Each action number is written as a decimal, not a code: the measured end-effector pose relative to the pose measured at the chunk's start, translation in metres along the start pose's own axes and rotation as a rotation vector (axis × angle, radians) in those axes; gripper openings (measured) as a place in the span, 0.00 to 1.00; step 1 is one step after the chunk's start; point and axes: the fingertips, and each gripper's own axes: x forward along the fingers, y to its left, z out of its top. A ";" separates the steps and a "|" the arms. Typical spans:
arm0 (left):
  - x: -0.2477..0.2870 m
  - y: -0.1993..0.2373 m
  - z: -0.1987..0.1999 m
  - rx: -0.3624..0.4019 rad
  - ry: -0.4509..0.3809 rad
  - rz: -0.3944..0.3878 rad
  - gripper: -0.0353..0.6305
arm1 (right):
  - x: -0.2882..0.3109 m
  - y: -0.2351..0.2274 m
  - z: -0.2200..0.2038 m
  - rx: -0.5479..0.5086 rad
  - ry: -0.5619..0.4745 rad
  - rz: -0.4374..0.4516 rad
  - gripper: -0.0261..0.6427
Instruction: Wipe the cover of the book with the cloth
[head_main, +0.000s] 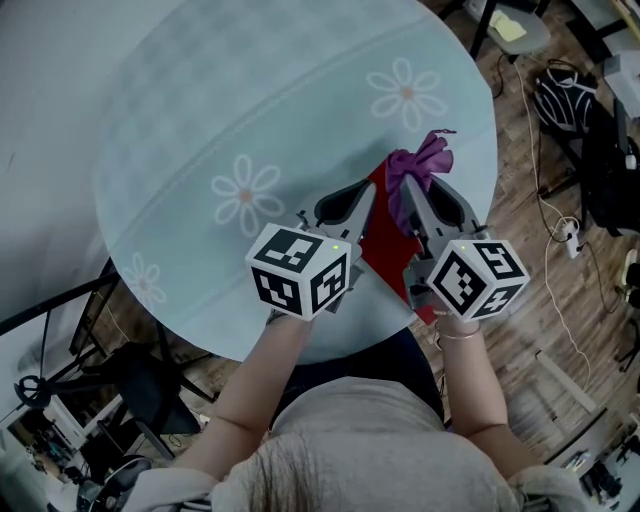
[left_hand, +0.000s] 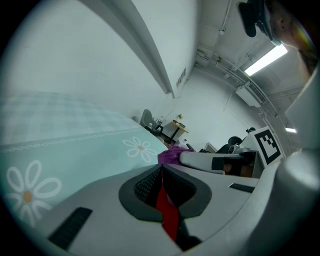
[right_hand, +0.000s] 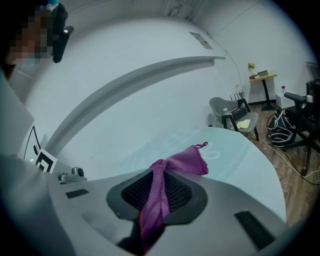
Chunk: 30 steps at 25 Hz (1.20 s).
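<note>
Currently the left hand-held gripper (head_main: 352, 200) is clenched on the edge of the red book (head_main: 385, 240), likely to steady it; the right hand-held gripper (head_main: 425, 195) pinches the purple cloth (head_main: 420, 165), bunched over the cover; the book sits lower right in the head view, at the near rim of the desk (head_main: 250, 100); open room lies upper left.

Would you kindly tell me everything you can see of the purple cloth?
The cloth is purple, with a soft, fuzzy weave and a small loop at one corner. It is bunched into a strip and pinched between the shut jaws of the right gripper. Its free end fans out beyond them, over the table, right by the red book.
</note>
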 end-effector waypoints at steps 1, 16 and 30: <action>0.001 0.001 -0.001 -0.006 0.004 0.002 0.08 | 0.002 -0.002 -0.001 0.002 0.004 -0.002 0.14; 0.011 0.016 -0.010 -0.052 0.049 0.058 0.08 | 0.027 -0.027 -0.018 0.001 0.114 -0.073 0.14; 0.012 0.013 -0.021 -0.027 0.096 0.047 0.08 | 0.030 -0.028 -0.025 -0.048 0.145 -0.101 0.14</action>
